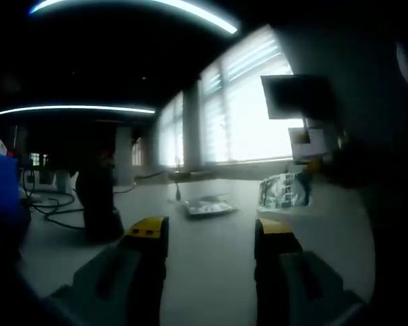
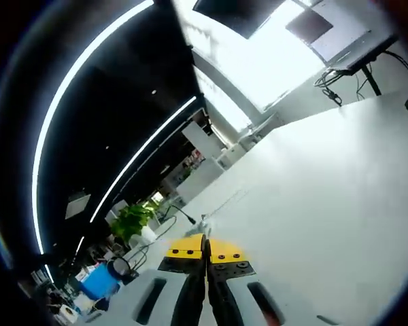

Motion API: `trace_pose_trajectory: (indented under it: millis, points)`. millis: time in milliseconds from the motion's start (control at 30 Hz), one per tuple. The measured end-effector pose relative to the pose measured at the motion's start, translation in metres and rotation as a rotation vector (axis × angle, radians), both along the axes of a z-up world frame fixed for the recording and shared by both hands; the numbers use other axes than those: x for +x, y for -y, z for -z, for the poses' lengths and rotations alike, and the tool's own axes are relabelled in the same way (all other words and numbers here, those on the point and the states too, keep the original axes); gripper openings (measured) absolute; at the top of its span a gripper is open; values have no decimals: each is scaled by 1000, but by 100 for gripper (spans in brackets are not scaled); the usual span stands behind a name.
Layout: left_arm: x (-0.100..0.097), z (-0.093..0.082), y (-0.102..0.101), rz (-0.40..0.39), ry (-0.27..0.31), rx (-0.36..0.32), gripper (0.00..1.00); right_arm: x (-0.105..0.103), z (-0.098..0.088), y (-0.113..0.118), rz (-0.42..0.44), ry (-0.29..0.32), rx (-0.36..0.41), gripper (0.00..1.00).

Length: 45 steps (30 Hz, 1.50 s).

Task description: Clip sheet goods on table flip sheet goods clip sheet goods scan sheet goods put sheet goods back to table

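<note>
A flat, silvery sheet packet [image 1: 207, 206] lies on the white table [image 1: 211, 272] just beyond my left gripper [image 1: 211, 231], which is open with nothing between its yellow-tipped jaws. A second silvery, patterned sheet packet [image 1: 283, 190] hangs upright to the right, above the table. Something dark with a yellow tip grips its top edge and looks like the right gripper [image 1: 311, 165]. In the right gripper view, my right gripper [image 2: 205, 257] has its jaws pressed together over the white table [image 2: 326, 217]. The packet itself is not discernible between them there.
A dark bottle-like object [image 1: 98, 204] and black cables [image 1: 54, 207] sit on the table at the left, beside something blue [image 1: 0, 197]. A monitor [image 1: 296, 95] stands by the bright windows. The right gripper view shows a plant [image 2: 132, 221], a blue container [image 2: 98, 280] and a screen stand [image 2: 357, 51].
</note>
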State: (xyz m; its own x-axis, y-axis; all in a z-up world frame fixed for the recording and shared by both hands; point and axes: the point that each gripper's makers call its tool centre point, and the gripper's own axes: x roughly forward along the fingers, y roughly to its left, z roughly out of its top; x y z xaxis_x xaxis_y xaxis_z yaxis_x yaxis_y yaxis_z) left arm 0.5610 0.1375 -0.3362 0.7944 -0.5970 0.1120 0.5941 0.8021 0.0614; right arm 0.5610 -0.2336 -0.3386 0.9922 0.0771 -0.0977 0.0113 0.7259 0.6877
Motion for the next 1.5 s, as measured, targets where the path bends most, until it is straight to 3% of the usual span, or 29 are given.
trace_pose_trajectory:
  millis: [200,600,767,867,1033,1233,1333,1500]
  points:
    - [0,0,0,-3,0,3,44,-7,22,16,46,-47,20,0]
    - [-1,0,0,-3,-1,4,44,-10,51,27,130,-114,95,0]
    - [-1,0,0,-3,-1,4,44,-10,62,33,146,-140,80,0]
    - [-1,0,0,-3,-1,4,44,-12,67,28,128,-170,144,0]
    - [-1,0,0,-4,-1,6,44,-11,69,36,150,-156,125,16]
    - [0,1,0,-4,-2,6,44,-9,60,40,156,-122,86,22]
    - [0,1,0,-4,-2,6,44,-5,46,39,134,-70,-3,27]
    - [0,1,0,-5,-2,6,44,3,31,7,17,-10,-120,49]
